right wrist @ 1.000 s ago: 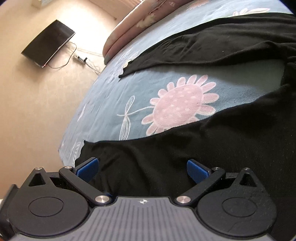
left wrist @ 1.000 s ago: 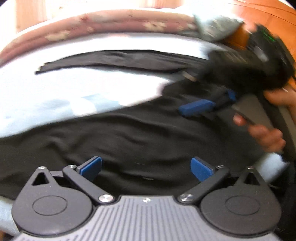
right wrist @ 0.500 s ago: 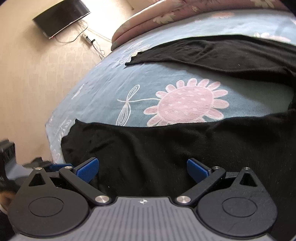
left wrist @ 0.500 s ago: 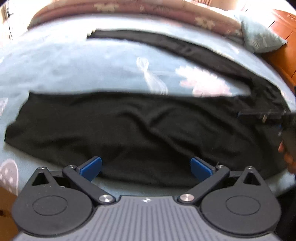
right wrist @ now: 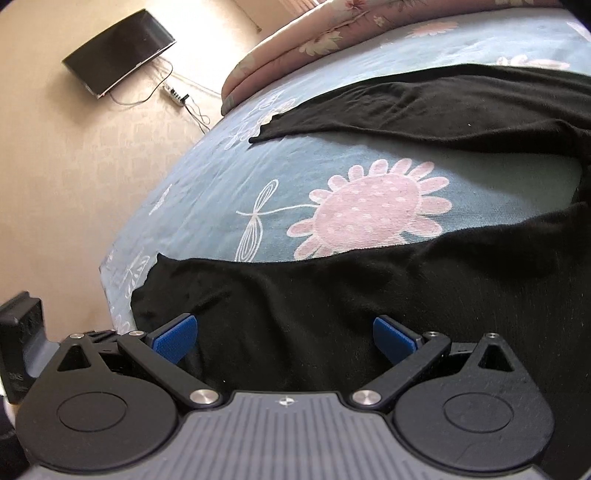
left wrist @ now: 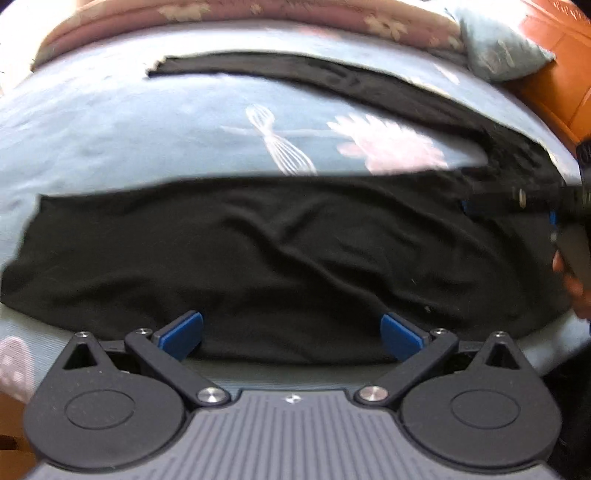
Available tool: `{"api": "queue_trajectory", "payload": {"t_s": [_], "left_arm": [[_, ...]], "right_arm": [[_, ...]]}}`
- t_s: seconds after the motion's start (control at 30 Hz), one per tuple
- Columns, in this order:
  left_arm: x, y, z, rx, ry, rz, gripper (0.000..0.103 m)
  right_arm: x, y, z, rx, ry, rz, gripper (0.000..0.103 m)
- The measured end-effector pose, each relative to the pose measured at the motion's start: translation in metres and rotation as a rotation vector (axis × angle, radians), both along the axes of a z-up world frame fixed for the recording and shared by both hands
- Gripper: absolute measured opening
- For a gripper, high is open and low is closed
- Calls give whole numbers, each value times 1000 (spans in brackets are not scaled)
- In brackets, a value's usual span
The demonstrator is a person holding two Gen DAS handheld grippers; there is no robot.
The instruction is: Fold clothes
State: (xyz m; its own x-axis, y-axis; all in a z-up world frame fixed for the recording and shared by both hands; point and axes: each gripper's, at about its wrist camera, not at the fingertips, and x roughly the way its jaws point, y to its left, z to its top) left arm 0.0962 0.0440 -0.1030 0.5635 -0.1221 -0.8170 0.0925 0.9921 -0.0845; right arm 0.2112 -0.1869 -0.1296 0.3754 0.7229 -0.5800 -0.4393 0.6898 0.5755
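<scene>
A pair of black trousers (left wrist: 280, 254) lies spread on a blue flowered bedsheet (left wrist: 147, 140). One leg lies along the near edge of the bed, the other leg (left wrist: 332, 79) runs along the far side. My left gripper (left wrist: 291, 332) is open and empty, just above the near leg's lower edge. My right gripper (right wrist: 284, 338) is open and empty over the same near leg (right wrist: 332, 295), close to its cuff end. The far leg (right wrist: 443, 110) shows at the top of the right wrist view. The right gripper also shows at the right edge of the left wrist view (left wrist: 535, 203).
A pink flowered quilt (left wrist: 258, 14) and a grey-blue pillow (left wrist: 495, 48) lie along the far side of the bed. An orange-brown headboard (left wrist: 554, 74) stands at the right. On the floor lie a dark flat panel (right wrist: 118, 62) and a power strip (right wrist: 175, 94).
The left gripper has swung left and pulled back to the near edge of the bed. The right gripper has shifted toward the cuff end of the near leg. Both stay open.
</scene>
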Motion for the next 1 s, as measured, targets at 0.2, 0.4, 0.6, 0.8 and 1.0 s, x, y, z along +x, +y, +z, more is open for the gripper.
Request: {"api": "queue_trajectory", "payload": {"t_s": [0.2, 0.4, 0.6, 0.8, 1.0], "left_arm": [[24, 41, 1, -47, 15, 84, 102], [15, 57, -7, 108, 119, 109, 102], [18, 74, 29, 68, 20, 144, 102], [47, 93, 11, -40, 95, 226, 102], [38, 127, 8, -1, 120, 355, 102]], "right_arm": [[-11, 17, 4, -120, -91, 43, 103], [-7, 12, 2, -89, -76, 33, 103], [-4, 7, 1, -53, -52, 20, 103], [-7, 12, 2, -83, -77, 34, 103], [-5, 9, 2, -65, -61, 30, 103]]}}
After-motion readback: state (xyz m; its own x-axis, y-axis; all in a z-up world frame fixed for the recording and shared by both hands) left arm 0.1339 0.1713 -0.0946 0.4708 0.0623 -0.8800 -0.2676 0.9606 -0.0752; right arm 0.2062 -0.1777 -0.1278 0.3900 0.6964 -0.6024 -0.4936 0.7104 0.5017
